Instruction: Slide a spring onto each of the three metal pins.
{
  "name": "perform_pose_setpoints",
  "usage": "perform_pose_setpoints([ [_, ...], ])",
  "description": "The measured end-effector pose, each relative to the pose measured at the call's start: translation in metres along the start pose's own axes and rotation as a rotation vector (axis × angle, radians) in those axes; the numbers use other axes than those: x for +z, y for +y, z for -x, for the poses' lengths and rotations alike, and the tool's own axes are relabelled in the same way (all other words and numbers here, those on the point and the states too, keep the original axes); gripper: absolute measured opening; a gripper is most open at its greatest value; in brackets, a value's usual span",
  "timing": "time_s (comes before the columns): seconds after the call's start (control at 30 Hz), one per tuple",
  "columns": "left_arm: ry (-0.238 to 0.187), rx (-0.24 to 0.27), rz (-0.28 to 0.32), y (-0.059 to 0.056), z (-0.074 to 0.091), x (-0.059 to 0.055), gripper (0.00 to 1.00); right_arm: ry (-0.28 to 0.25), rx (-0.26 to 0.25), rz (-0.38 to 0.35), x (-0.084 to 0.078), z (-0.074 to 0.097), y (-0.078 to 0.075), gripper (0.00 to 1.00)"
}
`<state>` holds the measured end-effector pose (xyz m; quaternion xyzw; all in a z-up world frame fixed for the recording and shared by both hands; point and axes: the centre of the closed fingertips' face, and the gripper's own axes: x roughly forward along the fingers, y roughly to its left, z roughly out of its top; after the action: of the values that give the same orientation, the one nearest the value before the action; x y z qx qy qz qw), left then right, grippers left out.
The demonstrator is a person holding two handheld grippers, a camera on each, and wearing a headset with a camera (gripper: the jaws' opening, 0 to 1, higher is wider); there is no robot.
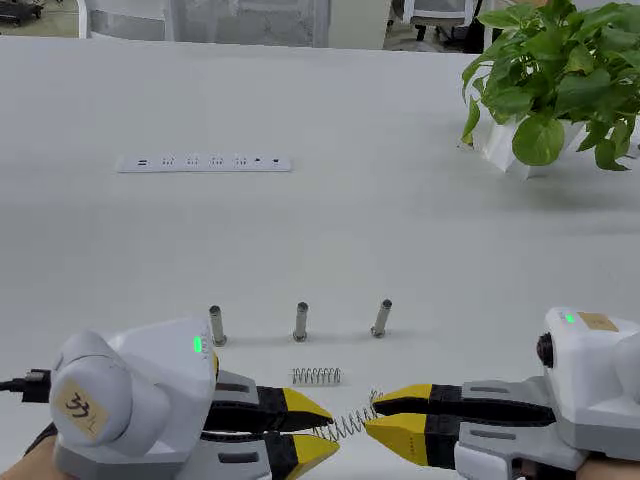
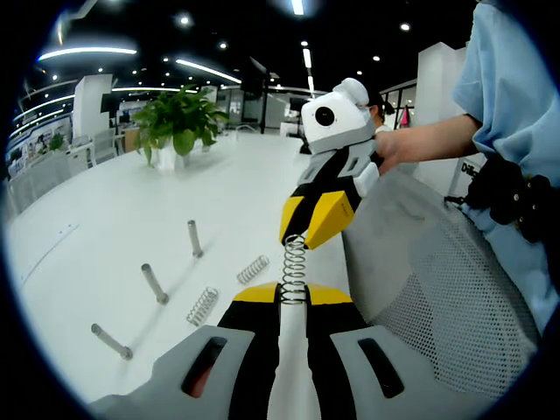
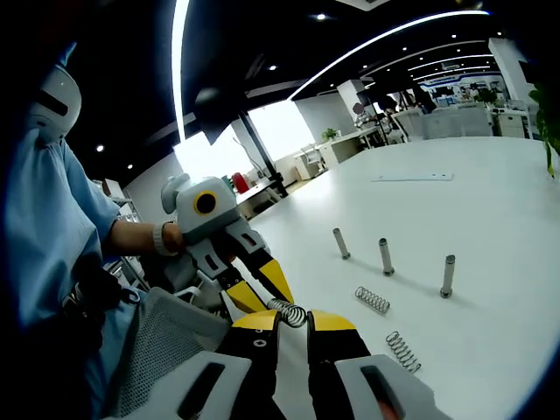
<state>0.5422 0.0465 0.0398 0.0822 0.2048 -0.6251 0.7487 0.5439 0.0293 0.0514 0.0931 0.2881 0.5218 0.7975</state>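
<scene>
Stretching across the bottom centre of the head view, a held spring (image 1: 345,422) runs from the left hand-held gripper (image 1: 322,430) to the right hand-held gripper (image 1: 372,413), lifted off the white table (image 1: 330,230). Each hand-held gripper has its jaws pressed together on one end of that coil. In the left gripper view the coil rises straight up from between that tool's own yellow tips to the other tool's tips above it.

Just above the tips in the head view, a loose spring (image 1: 316,376) lies flat on the table. The right gripper view shows a second loose spring (image 3: 402,350) lying near it, toward the lower right of that frame.

Further up the head view, three metal pins stand upright in a row, apart from one another: the left pin (image 1: 216,326), the middle pin (image 1: 301,322) and the right pin (image 1: 381,318), all with bare shafts. A white power strip (image 1: 204,163) lies at the upper left, and a potted plant (image 1: 555,70) sits in the upper right corner.
</scene>
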Motion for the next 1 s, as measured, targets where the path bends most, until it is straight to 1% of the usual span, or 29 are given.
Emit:
perform_pose_setpoints([
  [0.33, 0.006, -0.002, 0.000, -0.002, -0.002, 0.000, 0.07, 0.004, -0.004, 0.014, 0.001, 0.002, 0.001, 0.07],
  [0.6, 0.012, -0.003, 0.001, -0.004, -0.003, -0.001, 0.07, 0.005, -0.001, 0.043, 0.006, 0.003, 0.006, 0.07],
  [0.77, 0.021, -0.002, 0.006, -0.004, -0.005, -0.001, 0.06, 0.007, -0.006, 0.067, 0.010, 0.003, 0.009, 0.07],
  [0.83, 0.021, -0.004, 0.014, -0.005, -0.007, -0.001, 0.06, 0.008, -0.013, 0.088, 0.011, 0.002, 0.011, 0.07],
  [0.93, 0.029, -0.004, 0.022, -0.006, -0.008, -0.003, 0.06, 0.019, -0.015, 0.109, 0.011, 0.001, 0.013, 0.07],
  [1.0, 0.032, -0.007, 0.029, -0.007, -0.009, -0.004, 0.06, 0.029, -0.015, 0.135, 0.013, 0.000, 0.016, 0.07],
])
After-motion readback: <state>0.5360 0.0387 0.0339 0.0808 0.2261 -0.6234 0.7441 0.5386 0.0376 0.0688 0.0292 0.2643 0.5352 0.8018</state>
